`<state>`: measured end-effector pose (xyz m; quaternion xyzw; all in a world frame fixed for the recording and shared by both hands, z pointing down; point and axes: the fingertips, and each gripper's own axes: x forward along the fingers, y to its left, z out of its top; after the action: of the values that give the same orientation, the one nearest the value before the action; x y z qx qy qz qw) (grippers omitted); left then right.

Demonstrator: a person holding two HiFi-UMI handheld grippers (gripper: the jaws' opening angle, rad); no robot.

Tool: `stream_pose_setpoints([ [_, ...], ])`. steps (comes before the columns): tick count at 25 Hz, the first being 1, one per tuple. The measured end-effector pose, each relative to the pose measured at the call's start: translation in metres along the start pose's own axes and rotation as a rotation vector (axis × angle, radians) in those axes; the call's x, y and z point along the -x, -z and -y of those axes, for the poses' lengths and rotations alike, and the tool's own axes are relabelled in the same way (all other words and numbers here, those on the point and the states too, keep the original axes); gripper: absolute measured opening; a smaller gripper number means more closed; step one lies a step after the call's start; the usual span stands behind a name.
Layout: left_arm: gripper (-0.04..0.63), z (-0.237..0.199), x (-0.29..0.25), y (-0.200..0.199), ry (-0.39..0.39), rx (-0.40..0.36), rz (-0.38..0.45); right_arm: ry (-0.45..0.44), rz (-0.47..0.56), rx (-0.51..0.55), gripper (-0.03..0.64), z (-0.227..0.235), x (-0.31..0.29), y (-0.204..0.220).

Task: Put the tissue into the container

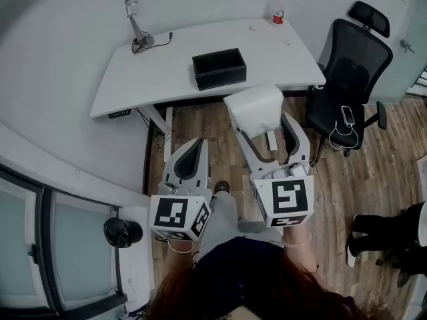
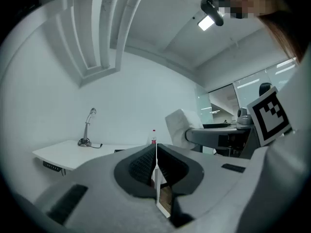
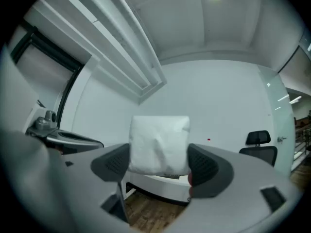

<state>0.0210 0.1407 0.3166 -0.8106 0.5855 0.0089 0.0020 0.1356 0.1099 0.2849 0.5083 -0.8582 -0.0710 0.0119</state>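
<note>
The right gripper (image 3: 159,160) stands with its jaws spread wide, and the tissue (image 3: 159,142), a white soft pack, sits squarely between them, a pad pressed against each of its sides. The pack sticks out past the jaw tips and is carried level in the air. In the head view the right gripper (image 1: 261,124) holds the tissue (image 1: 254,108) over the wooden floor (image 1: 200,122), at the near edge of the white bench (image 1: 147,79). The container (image 1: 219,67), an open black box, rests on the bench just beyond the pack and slightly to its left, apart from it. The left gripper (image 2: 156,161) has its jaws brought together with nothing between them. It hangs level beside the right one, on its left and nearer the person, as the head view shows (image 1: 195,153). Further out, a desk lamp (image 1: 137,22) stands at the far left of the bench, a bottle (image 1: 277,10) at its far right, and a black office chair (image 1: 350,79) sits beside the bench's right end.
</note>
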Motion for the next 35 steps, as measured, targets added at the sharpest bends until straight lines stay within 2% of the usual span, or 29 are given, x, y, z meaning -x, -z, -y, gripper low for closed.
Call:
stream_pose_setpoints([
  [4, 0.029, -0.003, -0.003, -0.001, -0.006, 0.002, 0.002, 0.006, 0.014, -0.042, 0.390, 0.005, -0.005, 0.001],
  [21, 0.028, -0.033, -0.054, -0.001, -0.007, 0.009, -0.022, 0.001, -0.023, -0.043, 0.390, 0.021, -0.060, 0.014],
  [35, 0.029, -0.064, -0.096, -0.001, -0.032, 0.028, -0.039, -0.041, -0.050, -0.030, 0.390, 0.029, -0.113, 0.019],
])
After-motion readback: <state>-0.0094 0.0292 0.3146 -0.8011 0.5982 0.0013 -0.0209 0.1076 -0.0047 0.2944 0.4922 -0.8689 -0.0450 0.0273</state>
